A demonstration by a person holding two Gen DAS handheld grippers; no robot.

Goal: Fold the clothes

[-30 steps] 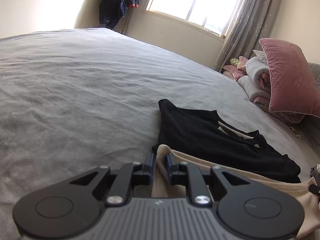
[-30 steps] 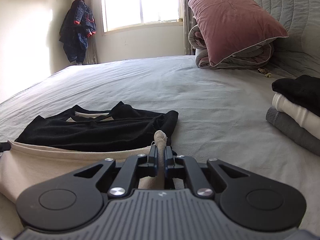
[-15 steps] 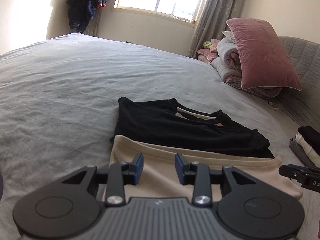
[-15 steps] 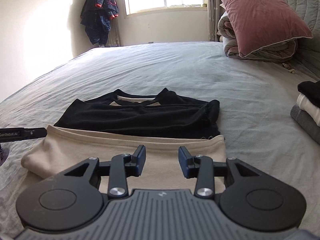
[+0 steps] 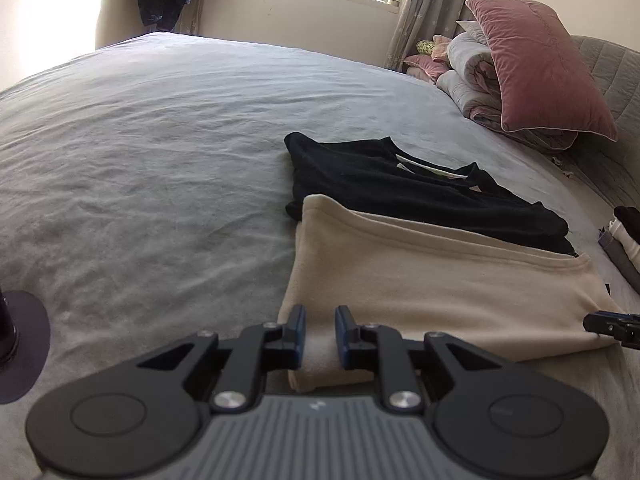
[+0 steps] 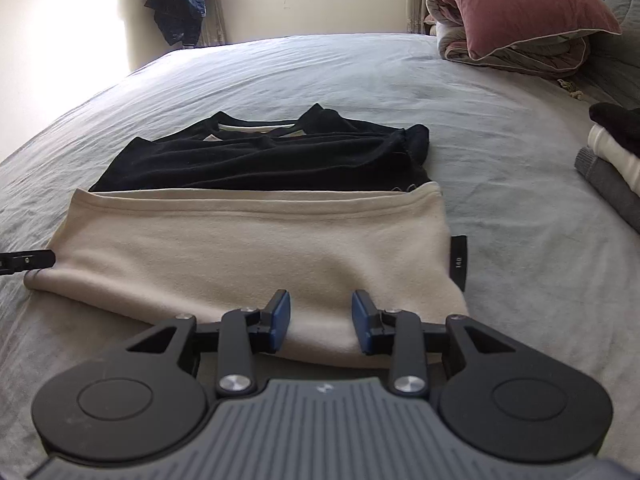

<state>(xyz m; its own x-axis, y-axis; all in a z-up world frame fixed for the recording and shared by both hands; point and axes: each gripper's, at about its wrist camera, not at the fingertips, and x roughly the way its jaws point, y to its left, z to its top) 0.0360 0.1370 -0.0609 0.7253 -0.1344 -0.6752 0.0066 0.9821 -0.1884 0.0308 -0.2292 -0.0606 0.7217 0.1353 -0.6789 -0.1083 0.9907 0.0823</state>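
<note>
Both tongs, left point(image 5: 320, 330) and right point(image 6: 320, 320), hang released over a soft, limp two-tone garment point(image 6: 256, 248) on the bed point(image 5: 140, 152); its folded near corners likely offer hold.

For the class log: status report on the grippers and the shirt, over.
Left gripper and right gripper: jaws open, at the folded near edge. Black-and-beige shirt lies flat on the bed, bottom folded up. Nothing in the way.

The left gripper point(image 5: 320, 336) pointed forward and low, its blue-padded fingers point(image 5: 298, 330) parted by a narrow gap. The right gripper point(image 6: 320, 320) sat level beside it, its fingers point(image 6: 280, 318) spread wider, gripping nothing.
</note>
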